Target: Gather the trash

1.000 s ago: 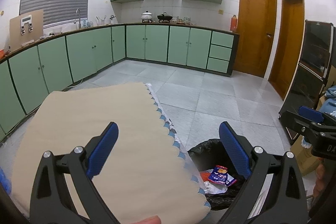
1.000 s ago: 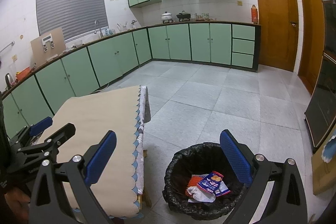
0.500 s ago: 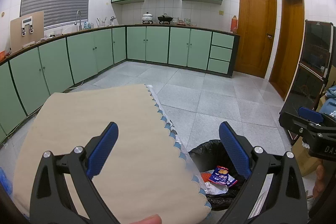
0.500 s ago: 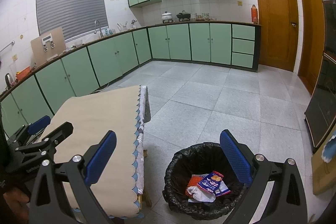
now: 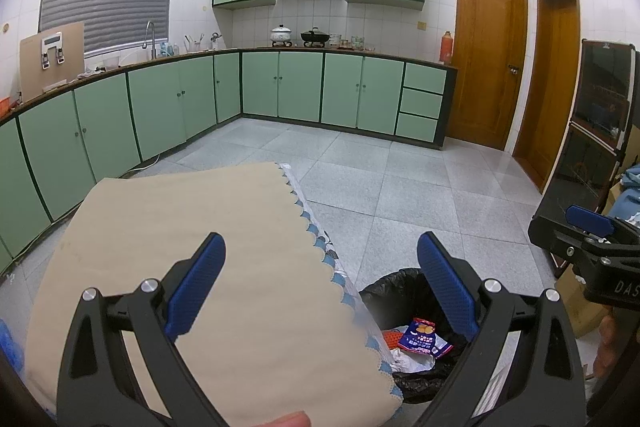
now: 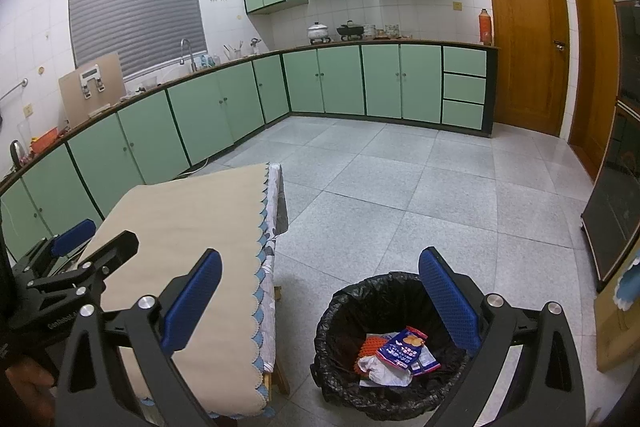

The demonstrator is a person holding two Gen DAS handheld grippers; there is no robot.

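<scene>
Both grippers, left [image 5: 320, 287] & right [image 6: 320, 299], hang w/ jaws spread wide, holding nothing (wrappers [image 6: 404, 349] sit in bin [image 6: 340, 311], at right's 5 o'clock, beside table [image 6: 180, 227]).

A beige scalloped cloth [image 6: 192, 227] covers the table; beside it, on the grey tiled floor [image 6: 440, 195] — a black-lined bin [image 6: 340, 311].

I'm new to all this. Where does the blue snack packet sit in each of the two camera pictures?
Left wrist view: the blue snack packet lies low and right of centre, inside the black-lined bin, partly behind the tablecloth edge.
Right wrist view: the packet lies bottom centre in the bin, fully visible on crumpled paper.
Shared landmark: the tablecloth's scalloped blue edge, left of the bin in both.
</scene>
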